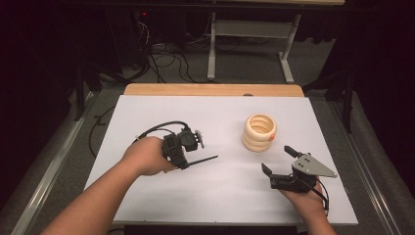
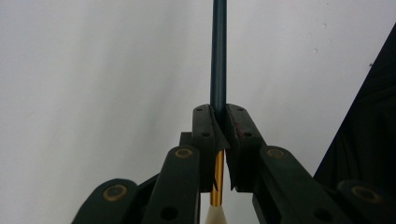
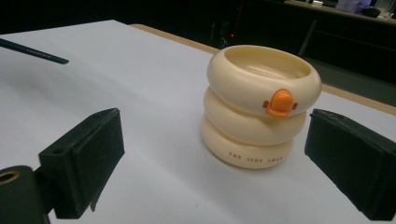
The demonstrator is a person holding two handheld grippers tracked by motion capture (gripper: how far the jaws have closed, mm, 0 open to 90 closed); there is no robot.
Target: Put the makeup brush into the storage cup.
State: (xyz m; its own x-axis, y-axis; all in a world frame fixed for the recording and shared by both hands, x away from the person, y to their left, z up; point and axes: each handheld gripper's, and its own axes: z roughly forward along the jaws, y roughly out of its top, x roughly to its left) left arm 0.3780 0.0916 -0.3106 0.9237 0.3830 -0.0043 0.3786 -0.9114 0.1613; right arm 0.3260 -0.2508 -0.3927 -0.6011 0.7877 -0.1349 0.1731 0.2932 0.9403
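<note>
A dark blue pencil (image 1: 203, 159) with a gold ferrule and a pale eraser end (image 2: 215, 212) is held level over the white table. My left gripper (image 2: 218, 122) is shut on the pencil, whose long shaft (image 2: 218, 51) runs out past the jaws. A cream holder (image 1: 259, 132) made of three stacked rings, with an orange duck beak (image 3: 279, 102), stands upright at centre right. My right gripper (image 1: 278, 159) is open, its jaws spread wide, just short of the holder (image 3: 259, 105). The pencil tip (image 3: 35, 52) shows at far left in the right gripper view.
The white sheet (image 1: 161, 196) covers the table, with a wooden edge (image 1: 213, 89) at the back. Beyond stand a metal frame (image 1: 247, 34) and cables (image 1: 169, 58) on the floor.
</note>
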